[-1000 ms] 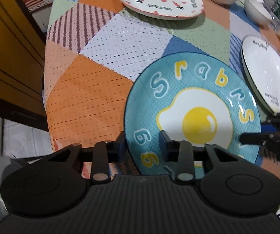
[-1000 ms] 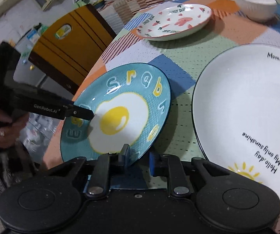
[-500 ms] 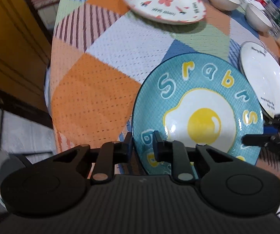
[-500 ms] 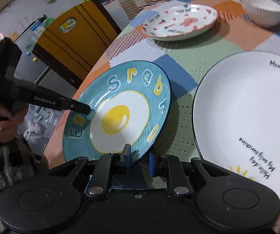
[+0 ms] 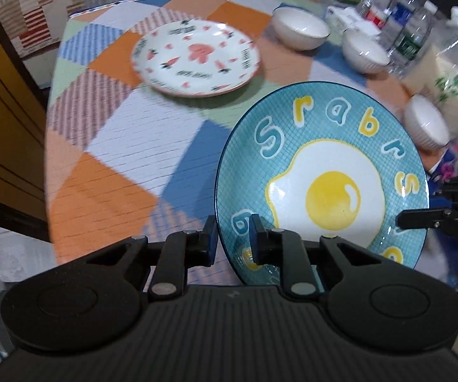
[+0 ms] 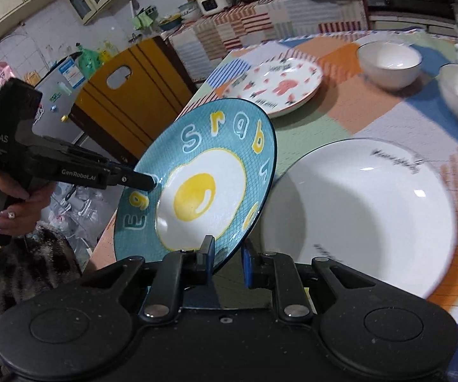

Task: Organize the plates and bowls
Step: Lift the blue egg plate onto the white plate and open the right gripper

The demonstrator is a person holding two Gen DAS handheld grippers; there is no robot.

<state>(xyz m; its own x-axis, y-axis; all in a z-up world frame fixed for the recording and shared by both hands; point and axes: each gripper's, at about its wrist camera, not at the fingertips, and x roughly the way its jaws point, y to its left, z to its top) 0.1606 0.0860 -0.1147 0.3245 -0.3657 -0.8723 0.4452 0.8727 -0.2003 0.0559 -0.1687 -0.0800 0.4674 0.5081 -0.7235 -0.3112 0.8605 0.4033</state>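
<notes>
Plate (image 5: 321,172), glazed, rigid and breakable, pinched at opposite rim edges by my left gripper (image 5: 232,242) and right gripper (image 6: 226,259), both clamped nearly closed.

Both views are lit evenly from overhead by indoor light, bright enough for colours to be read clearly. Small white glare spots are seen on the glazed yolk of the blue egg plate (image 5: 321,187) and on the white plate (image 6: 359,219), whose printed lettering is smeared by motion blur. The patchwork tablecloth (image 5: 117,146) is streaked with blur near the table's left edge, and the carrot-patterned plate (image 5: 197,60) is softened, while the blue egg plate is rendered sharply. A soft shadow is cast under the carrot-patterned plate. Strong fisheye bending is seen at the borders, where cabinets and table edges are curved and corners are darkened.
</notes>
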